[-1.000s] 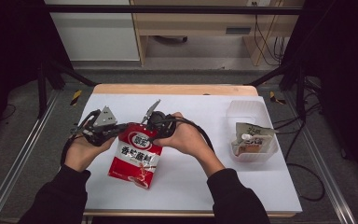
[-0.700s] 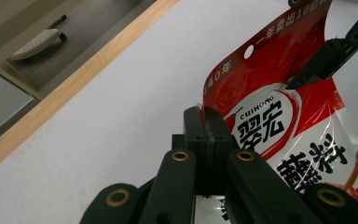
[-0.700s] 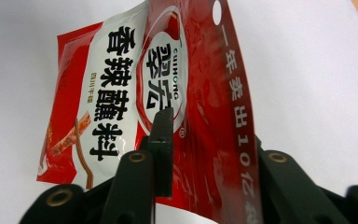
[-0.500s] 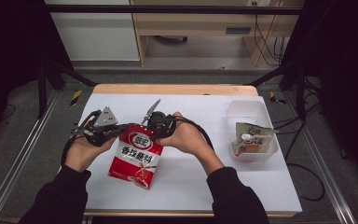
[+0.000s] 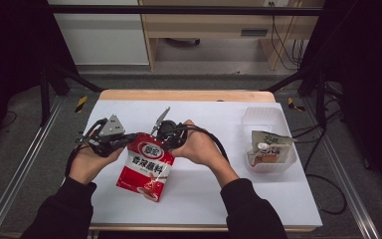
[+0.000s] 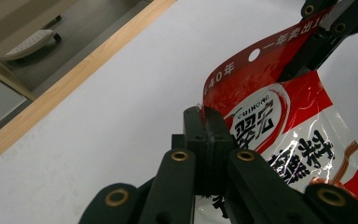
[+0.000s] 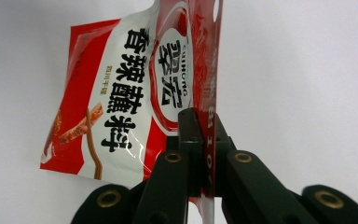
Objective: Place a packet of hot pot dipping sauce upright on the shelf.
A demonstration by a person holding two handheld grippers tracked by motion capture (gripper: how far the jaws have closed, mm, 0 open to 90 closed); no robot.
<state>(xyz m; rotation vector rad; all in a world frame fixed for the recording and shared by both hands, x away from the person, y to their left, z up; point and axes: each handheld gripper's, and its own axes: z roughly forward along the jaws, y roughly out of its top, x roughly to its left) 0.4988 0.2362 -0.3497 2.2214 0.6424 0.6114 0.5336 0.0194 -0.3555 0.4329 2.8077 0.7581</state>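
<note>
Your left gripper [image 6: 207, 154] is clamping its jaws on the top seal strip of the glossy red-and-white plastic seasoning packet [image 5: 146, 167], at the strip's left corner. Your right gripper [image 7: 200, 149] has just been closing its jaws, and they are now pinching the same red strip near its right end, with the film standing edge-on between them.

So the relation to watch is this: the strip is running between your two sets of jaws as a short span, and the packet's long axis is hanging away from that span, sloping back toward you until its bottom edge is resting on the white tabletop [image 5: 258, 199]. Neither hand is nearer than the other; both are sitting at the packet's top edge, one at each end.

Judging from that grip, the coming move is a tear across the seal, and it is depending on your hands pulling in opposite directions across the strip rather than along it, or the film may only be stretching.

Well to the right of the packet, a clear plastic tub [image 5: 268, 149] is holding another opened packet [image 5: 268, 147].
</note>
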